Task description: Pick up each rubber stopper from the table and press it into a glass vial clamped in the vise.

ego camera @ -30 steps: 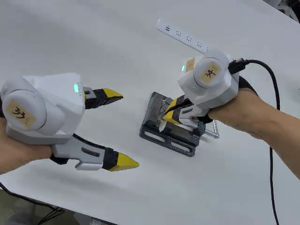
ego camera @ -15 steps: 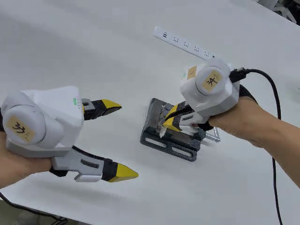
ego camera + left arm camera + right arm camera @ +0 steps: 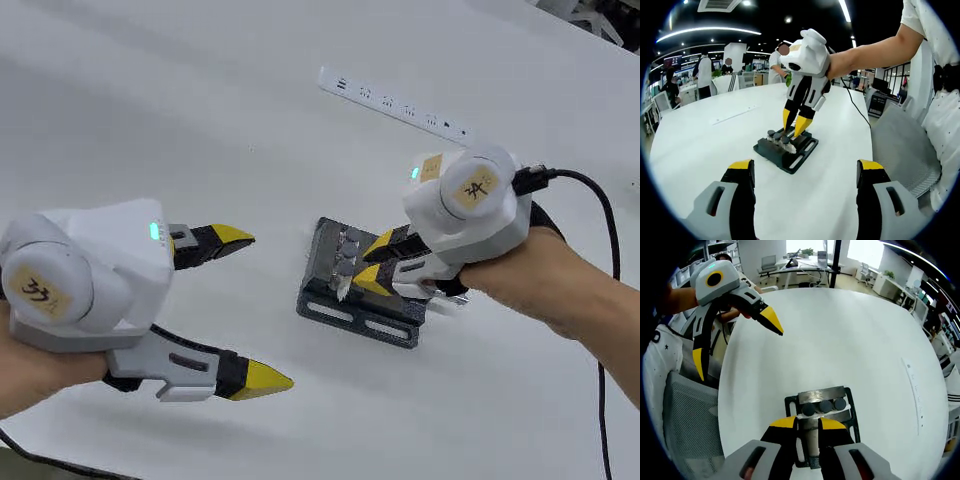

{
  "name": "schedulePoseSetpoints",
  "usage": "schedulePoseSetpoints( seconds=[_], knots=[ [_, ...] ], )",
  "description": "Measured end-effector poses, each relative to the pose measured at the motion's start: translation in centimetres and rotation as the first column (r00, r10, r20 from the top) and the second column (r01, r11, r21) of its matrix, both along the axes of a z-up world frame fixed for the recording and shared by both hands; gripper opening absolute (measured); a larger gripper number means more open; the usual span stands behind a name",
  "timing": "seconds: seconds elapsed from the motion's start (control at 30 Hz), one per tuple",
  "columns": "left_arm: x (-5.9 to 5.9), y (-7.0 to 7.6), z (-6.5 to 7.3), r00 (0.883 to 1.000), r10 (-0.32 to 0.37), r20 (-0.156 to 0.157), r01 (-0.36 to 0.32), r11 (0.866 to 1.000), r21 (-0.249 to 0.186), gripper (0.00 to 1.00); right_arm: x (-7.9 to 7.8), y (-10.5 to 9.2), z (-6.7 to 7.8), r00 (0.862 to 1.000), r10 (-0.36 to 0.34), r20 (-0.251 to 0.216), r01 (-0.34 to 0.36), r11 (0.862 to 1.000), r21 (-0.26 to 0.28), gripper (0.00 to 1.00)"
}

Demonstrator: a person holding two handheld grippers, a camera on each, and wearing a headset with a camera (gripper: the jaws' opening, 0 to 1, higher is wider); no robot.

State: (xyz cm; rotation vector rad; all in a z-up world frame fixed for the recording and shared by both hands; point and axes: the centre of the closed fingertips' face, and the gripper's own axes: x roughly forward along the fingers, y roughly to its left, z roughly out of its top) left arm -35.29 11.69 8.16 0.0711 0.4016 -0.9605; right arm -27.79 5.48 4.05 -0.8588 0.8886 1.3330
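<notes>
A small black vise (image 3: 345,312) (image 3: 790,155) (image 3: 791,404) stands mid-table and clamps a row of three glass vials. Each vial carries a dark grey rubber stopper (image 3: 347,252) (image 3: 780,138) (image 3: 825,406) in its mouth. My right gripper (image 3: 372,264) (image 3: 808,424) hovers just over the vise's near side, right behind the stoppers, jaws a little apart with nothing between them; its yellow tips (image 3: 794,122) point down at the vials. My left gripper (image 3: 250,308) (image 3: 805,167) hangs wide open and empty, well to the left of the vise.
A white power strip (image 3: 395,100) (image 3: 914,390) lies on the table beyond the vise. The right gripper's black cable (image 3: 605,270) runs off to the right. A grey mesh chair (image 3: 905,145) stands at the table's edge. People stand far off in the room.
My right gripper has drawn back a little from the vials and its jaws have spread slightly. The left gripper stays open in about the same place.
</notes>
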Motion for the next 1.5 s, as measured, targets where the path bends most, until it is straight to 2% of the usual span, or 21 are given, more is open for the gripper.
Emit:
schedulePoseSetpoints(
  seconds=[0.3,0.57,0.83,1.27,1.5],
  knots=[
    [0.0,-0.1,0.1,1.0,-0.014,0.001,0.014,1.0,0.018,0.86,-0.7,-0.8,1.0,0.998,-0.055,0.002,0.055,0.996,0.069,0.18],
    [0.0,-0.1,0.2,1.0,-0.028,0.005,0.028,0.999,0.038,0.88,-1.2,-2.1,1.6,0.994,-0.109,-0.004,0.108,0.984,0.14,0.28],
    [-0.1,-0.2,0.2,0.999,-0.032,0.006,0.032,0.998,0.053,0.92,-1.8,-3.5,1.5,0.985,-0.169,-0.023,0.17,0.964,0.206,0.34],
    [0.0,0.0,-0.1,0.999,-0.049,0.005,0.048,0.995,0.087,0.96,-2.8,-5.8,1.1,0.972,-0.232,-0.033,0.232,0.927,0.294,0.55],
    [0.1,0.0,-0.4,0.999,-0.05,0.0,0.05,0.994,0.098,0.99,-3.5,-6.3,1.3,0.968,-0.25,-0.031,0.245,0.905,0.348,0.69]
  ],
)
